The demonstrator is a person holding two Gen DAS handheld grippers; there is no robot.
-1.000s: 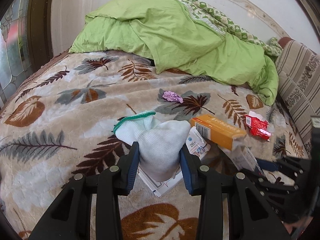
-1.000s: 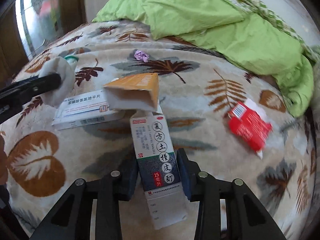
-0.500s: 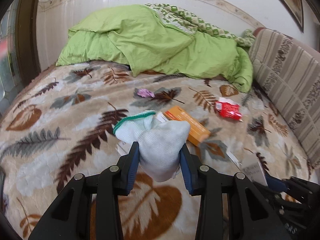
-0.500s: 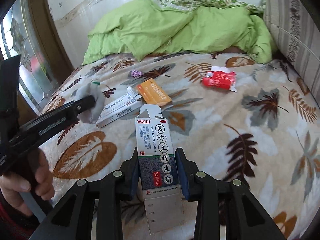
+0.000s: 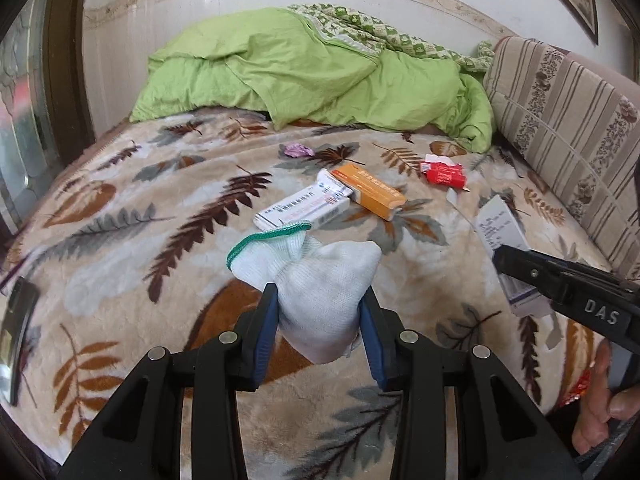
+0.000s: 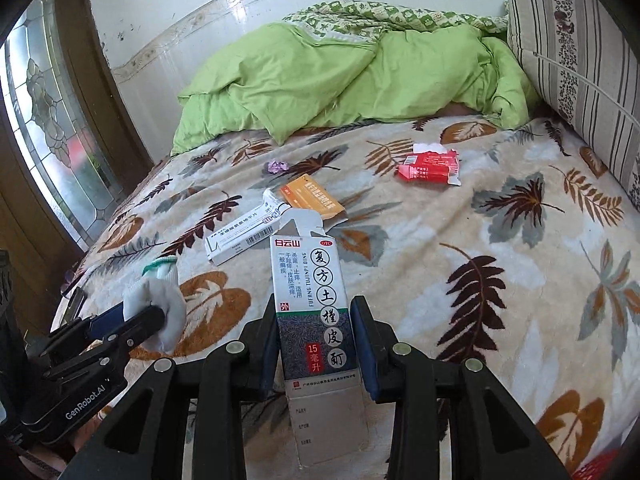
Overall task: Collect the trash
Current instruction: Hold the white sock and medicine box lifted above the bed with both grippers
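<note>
The left claw was clamped on a balled white glove with a green cuff, its blue pads pressing the knit from both sides, cuff end pointing up and away over the bed. The right claw was clamped on a tall medicine carton, gripped across its lower half, top flaps open and a pale flap hanging below the pads. Both loads were held clear of the leaf-print blanket.

Judged from this, the step in hand was carrying these two pieces off to wherever the trash goes; no bin showed in either view. To do it well, the grips should be kept firm and level. The glove is soft and would likely slump out if the squeeze eased, and the carton is light, hollow card that could crush or pivot if tilted fast. The two claws were near each other, so they were best moved apart to avoid a knock.

Out on the bed more trash waited: a white box touching an orange box near the middle, a torn red packet further right, and a small purple wrapper beyond, just short of the green quilt. A dark flat object lay at the left edge
</note>
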